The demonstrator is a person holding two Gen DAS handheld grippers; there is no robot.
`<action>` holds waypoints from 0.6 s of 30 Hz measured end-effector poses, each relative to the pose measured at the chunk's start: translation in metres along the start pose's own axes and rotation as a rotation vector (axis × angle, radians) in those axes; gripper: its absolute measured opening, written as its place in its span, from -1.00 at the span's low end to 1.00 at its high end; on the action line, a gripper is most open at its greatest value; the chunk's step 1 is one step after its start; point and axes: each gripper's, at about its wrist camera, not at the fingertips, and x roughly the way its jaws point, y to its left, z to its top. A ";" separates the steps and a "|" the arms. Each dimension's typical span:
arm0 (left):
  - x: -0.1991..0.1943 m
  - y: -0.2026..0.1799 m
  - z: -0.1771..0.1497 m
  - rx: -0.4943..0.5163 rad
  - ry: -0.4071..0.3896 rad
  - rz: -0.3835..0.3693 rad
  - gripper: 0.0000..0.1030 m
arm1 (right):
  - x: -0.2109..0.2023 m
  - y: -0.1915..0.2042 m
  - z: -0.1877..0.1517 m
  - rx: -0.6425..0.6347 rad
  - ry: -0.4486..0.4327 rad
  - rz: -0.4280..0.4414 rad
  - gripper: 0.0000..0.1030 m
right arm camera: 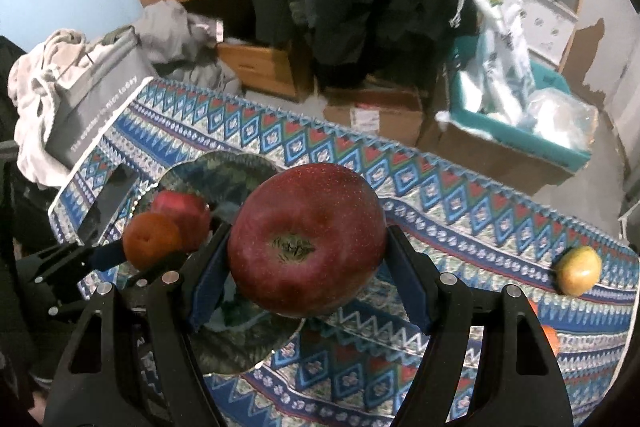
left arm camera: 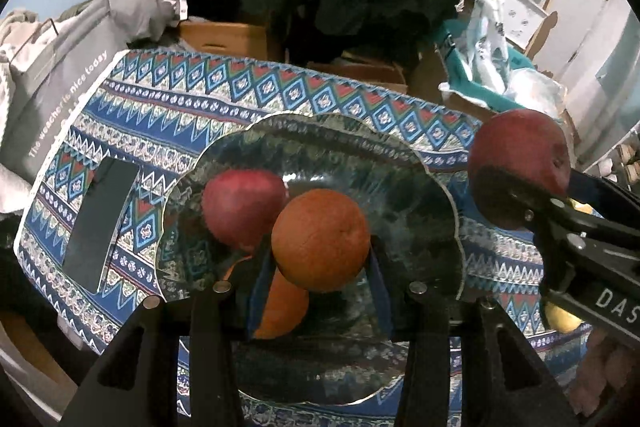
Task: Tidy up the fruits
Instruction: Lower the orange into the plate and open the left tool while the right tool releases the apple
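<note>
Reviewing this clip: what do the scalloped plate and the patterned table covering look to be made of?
Plate: probably glazed ceramic, possibly glass; glossy dark surface with highlights, thin pale scalloped rim.
Table covering: apparently woven or printed fabric; matte, repeating blue, red and white geometric bands, an edge that drapes over the table. Cannot tell the fibre.

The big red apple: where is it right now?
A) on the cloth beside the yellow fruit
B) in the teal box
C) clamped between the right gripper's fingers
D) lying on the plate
C: the big red apple sits squeezed between the right gripper's blue-padded fingers, lifted over the plate.
</note>
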 end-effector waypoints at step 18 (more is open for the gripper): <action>0.030 0.017 -0.007 -0.046 0.109 -0.012 -0.12 | 0.051 0.008 -0.010 0.013 0.125 0.021 0.46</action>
